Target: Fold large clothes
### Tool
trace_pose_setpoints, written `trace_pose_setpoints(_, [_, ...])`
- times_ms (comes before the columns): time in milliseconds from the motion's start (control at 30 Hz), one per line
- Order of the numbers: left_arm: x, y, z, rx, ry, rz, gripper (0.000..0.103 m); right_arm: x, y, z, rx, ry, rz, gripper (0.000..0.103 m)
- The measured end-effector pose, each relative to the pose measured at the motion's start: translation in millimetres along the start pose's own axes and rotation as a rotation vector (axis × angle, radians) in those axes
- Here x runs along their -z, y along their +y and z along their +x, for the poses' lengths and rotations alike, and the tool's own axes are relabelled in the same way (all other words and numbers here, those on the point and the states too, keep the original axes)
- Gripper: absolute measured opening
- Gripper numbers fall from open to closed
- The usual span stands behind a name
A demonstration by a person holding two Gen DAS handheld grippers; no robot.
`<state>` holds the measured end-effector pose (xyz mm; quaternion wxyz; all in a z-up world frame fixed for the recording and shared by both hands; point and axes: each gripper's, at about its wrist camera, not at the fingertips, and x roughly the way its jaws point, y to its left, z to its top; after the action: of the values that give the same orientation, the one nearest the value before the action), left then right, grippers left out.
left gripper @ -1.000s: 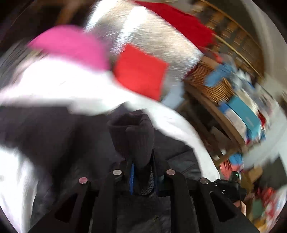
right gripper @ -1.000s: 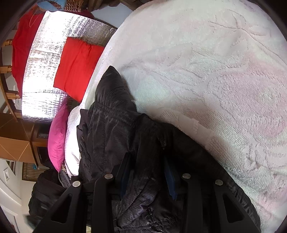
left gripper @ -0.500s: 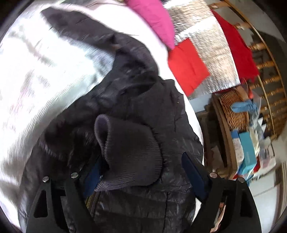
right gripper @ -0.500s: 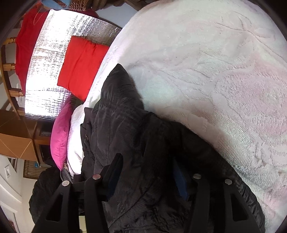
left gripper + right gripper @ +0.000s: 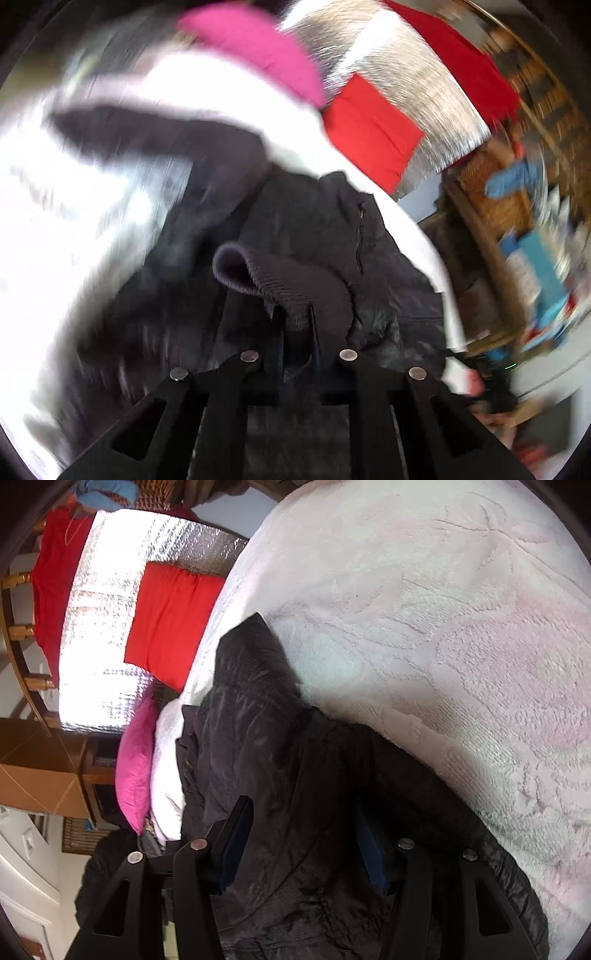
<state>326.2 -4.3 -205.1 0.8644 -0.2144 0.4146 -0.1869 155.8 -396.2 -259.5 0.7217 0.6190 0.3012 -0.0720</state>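
Note:
A black padded jacket (image 5: 266, 746) lies crumpled on the white textured bedspread (image 5: 424, 609). In the left wrist view, which is motion-blurred, my left gripper (image 5: 297, 325) is shut on the jacket's ribbed knit cuff (image 5: 280, 280), held above the jacket body (image 5: 332, 229). In the right wrist view my right gripper (image 5: 303, 838) is open, its blue-padded fingers (image 5: 236, 842) standing wide on either side of a fold of jacket fabric at the near edge of the bed.
A pink pillow (image 5: 135, 760) and a red cushion (image 5: 170, 624) lie at the head of the bed against a silver foil panel (image 5: 107, 635). A red cloth (image 5: 454, 55) hangs on a wooden rail. Cluttered wooden shelves (image 5: 517, 229) stand beside the bed.
My left gripper was open around the cuff half a second ago and is now shut on it, swinging fast. My right gripper has opened wider over the jacket fabric.

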Motion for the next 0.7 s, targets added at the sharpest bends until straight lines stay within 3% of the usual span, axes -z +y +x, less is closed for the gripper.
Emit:
trace_pose_setpoints(167, [-42,-58,1,-0.104,-0.042,0.275,0.012,3,10,-5,-0.007,-0.024,-0.042,0.06])
trace_pose_setpoints(233, [-53,-77,10,-0.214,-0.059,0.431,0.012,3,11,-2,-0.002,-0.013,-0.044,0.06])
trace_pose_setpoints(300, [-59,-71,24,-0.297,-0.018,0.499,0.012,3,10,4,0.003,0.01,-0.038,0.06])
trace_pose_setpoints(433, [-61,-33,60,-0.426,0.147,0.477,0.013,7,14,11,0.029,0.042,-0.072,0.06])
trace_pose_setpoints(533, [-50,-16,71,-0.509,0.227,0.476,0.02,10,18,13,0.046,0.062,-0.103,0.06])
trace_pose_setpoints(600, [-42,-15,73,-0.539,0.251,0.484,0.03,12,21,13,0.052,0.079,-0.122,0.06])
trace_pose_setpoints(667, [-35,-16,66,-0.536,0.258,0.487,0.049,16,25,12,0.056,0.092,-0.145,0.06])
trace_pose_setpoints(700, [-33,-18,62,-0.533,0.251,0.486,0.052,20,28,8,0.057,0.098,-0.166,0.06])
